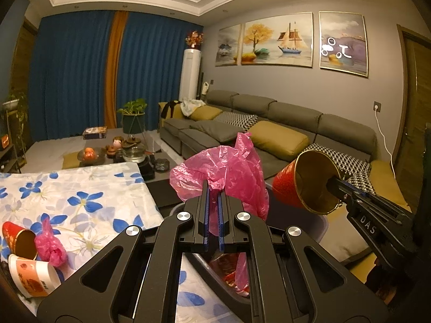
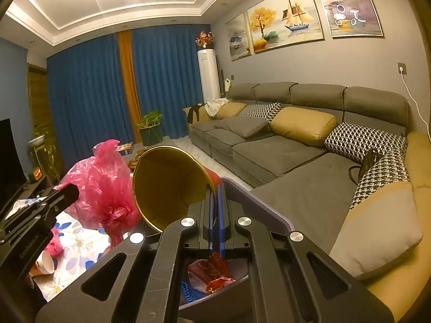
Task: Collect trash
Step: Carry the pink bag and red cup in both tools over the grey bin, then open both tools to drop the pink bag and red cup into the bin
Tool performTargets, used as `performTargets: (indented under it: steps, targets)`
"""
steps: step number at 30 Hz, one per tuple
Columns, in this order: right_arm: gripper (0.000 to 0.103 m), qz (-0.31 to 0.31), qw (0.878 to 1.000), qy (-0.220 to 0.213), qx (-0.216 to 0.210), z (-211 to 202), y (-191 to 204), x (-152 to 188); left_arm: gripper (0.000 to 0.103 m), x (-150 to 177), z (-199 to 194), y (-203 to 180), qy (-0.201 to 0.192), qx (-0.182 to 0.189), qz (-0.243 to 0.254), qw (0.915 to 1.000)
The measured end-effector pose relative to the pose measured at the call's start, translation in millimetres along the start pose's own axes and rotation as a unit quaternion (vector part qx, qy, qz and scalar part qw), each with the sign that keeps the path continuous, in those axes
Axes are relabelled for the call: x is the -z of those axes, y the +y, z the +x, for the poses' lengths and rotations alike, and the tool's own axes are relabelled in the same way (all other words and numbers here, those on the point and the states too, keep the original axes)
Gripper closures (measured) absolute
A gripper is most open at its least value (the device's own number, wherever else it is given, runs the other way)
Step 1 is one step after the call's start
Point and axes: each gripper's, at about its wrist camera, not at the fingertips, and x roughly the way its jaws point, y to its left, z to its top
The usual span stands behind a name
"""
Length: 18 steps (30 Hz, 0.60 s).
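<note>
Left wrist view: the left gripper (image 1: 214,188) has its jaws closed on a crumpled pink plastic bag (image 1: 229,172), held in the air just past the right edge of the table with the floral cloth (image 1: 89,196) and above the open bin (image 1: 322,228), while the right gripper (image 1: 334,181) comes in from the right, its jaws pinched on the rim of a red cup with a gold lining (image 1: 304,183), tilted mouth toward the camera. The two held items sit near each other with a narrow gap between them. Wrappers (image 2: 212,271) already lie in the bin, seen below the right gripper (image 2: 215,196) in the right wrist view, where the cup (image 2: 167,183) and bag (image 2: 99,180) appear side by side. Three more pieces of trash rest near the table's near left corner: a second red cup (image 1: 18,239) on its side, a small knotted pink bag (image 1: 49,247) touching it, and a white and orange cup (image 1: 32,280), also tipped over. Open floor lies between bin and grey sofa (image 1: 242,123); a dark coffee table (image 1: 161,185) crowded with tea things stands beyond the table's far edge. The bin's rim is largely hidden behind the grippers, and its contents are only partly visible.
</note>
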Motion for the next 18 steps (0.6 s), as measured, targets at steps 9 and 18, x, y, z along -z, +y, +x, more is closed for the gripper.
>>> performTargets:
  steps: [9, 18]
  targets:
    - [0.099, 0.008, 1.0, 0.0, 0.007, 4.5, -1.2, 0.3, 0.099, 0.5, 15.8, -0.9, 0.006, 0.011, -0.003, 0.9999]
    - [0.099, 0.013, 1.0, 0.001, 0.002, 9.9, -1.1, 4.3, 0.098, 5.0, 32.1, 1.0, 0.015, 0.014, -0.008, 0.9998]
